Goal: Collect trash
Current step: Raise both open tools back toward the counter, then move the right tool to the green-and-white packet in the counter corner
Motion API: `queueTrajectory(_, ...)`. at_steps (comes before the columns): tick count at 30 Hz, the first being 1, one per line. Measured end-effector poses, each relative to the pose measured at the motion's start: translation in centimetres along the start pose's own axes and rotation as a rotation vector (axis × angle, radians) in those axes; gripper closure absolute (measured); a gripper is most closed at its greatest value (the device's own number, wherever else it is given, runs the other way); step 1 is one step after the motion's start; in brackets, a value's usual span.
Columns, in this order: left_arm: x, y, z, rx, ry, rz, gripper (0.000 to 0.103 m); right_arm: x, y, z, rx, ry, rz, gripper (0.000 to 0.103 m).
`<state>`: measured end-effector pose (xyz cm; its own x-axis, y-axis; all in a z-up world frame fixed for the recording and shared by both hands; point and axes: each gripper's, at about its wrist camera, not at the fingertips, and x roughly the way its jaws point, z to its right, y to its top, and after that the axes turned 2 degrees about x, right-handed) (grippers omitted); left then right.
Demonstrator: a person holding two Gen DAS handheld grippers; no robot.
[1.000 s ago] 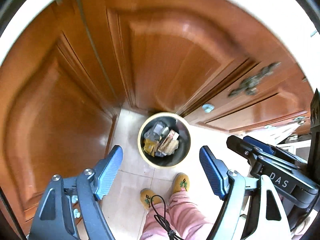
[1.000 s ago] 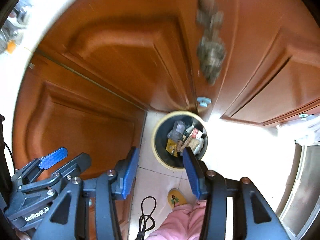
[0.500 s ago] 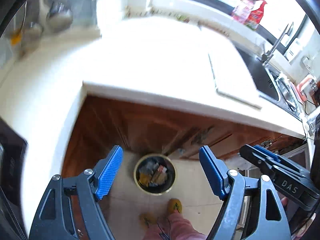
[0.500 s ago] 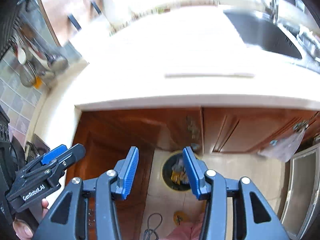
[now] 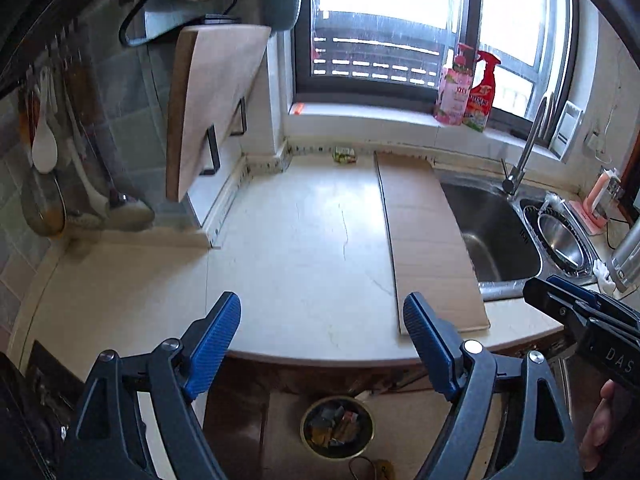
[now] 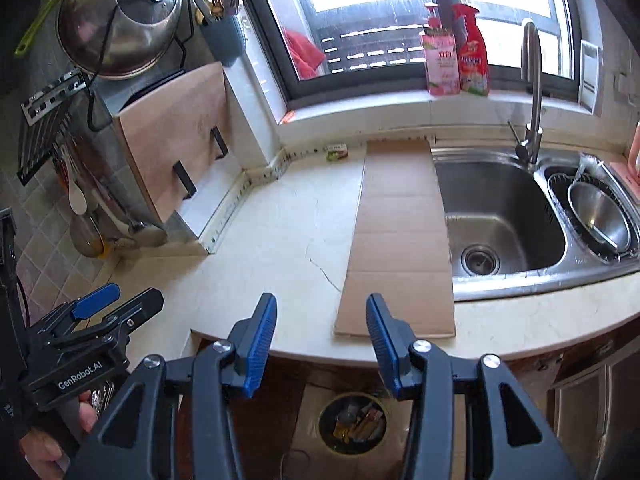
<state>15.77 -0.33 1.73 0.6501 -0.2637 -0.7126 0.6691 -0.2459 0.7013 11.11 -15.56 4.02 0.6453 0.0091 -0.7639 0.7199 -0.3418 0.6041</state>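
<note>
The left tool (image 5: 322,344) is hanging over the near edge of the bench (image 5: 296,248) with its jaws opening and nothing between them; the right tool (image 6: 320,334) is standing wide apart beside it, likewise gripping nothing. Below both, on the floor against the cabinet, the trash bin (image 6: 352,422) is sitting with wrappers already inside. Ahead and slightly right of the tools, a long flat sheet of cardboard (image 6: 400,236) is lying on the bench just beside the sink (image 6: 500,216), its long axis running away from the tools toward the window. Its near end is lying closer to the right tool. Farther off, a small green packet (image 6: 337,152) is resting at the back wall, just left of the cardboard's far end, probably remaining trash.
</note>
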Motion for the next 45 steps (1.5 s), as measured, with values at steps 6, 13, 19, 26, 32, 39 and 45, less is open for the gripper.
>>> queueTrajectory(6, -2.8, 6.1, 1.2, 0.066, 0.027, 0.097, 0.016, -2.4, 6.0, -1.2, -0.014, 0.011, 0.062, 0.056)
queueTrajectory(13, -2.1, 11.9, 1.7, 0.103, 0.086, 0.141, 0.014, -2.4, 13.7, -1.2, 0.007, 0.073, 0.124, 0.055)
queueTrajectory(19, 3.7, 17.0, 2.3, 0.098, 0.170, 0.120, 0.014, 2.6, 20.3, -0.4, -0.061, 0.115, 0.104, 0.054)
queueTrajectory(26, 13.6, 22.7, 2.6, 0.037, 0.226, 0.030, 0.014, 13.2, 26.5, 0.7, -0.168, 0.160, -0.017, 0.054)
queueTrajectory(32, 23.0, 26.2, 1.9, 0.011, 0.289, -0.042, 0.014, 24.6, 30.2, 3.6, -0.153, 0.198, -0.160, 0.054)
queueTrajectory(39, 31.1, 27.5, 0.0, -0.055, 0.327, -0.103, 0.014, 37.6, 31.2, 6.7, -0.069, 0.228, -0.304, 0.054)
queueTrajectory(45, 34.2, 28.5, -1.6, -0.119, 0.353, -0.061, 0.014, 46.6, 30.7, 9.0, 0.135, 0.271, -0.466, 0.054)
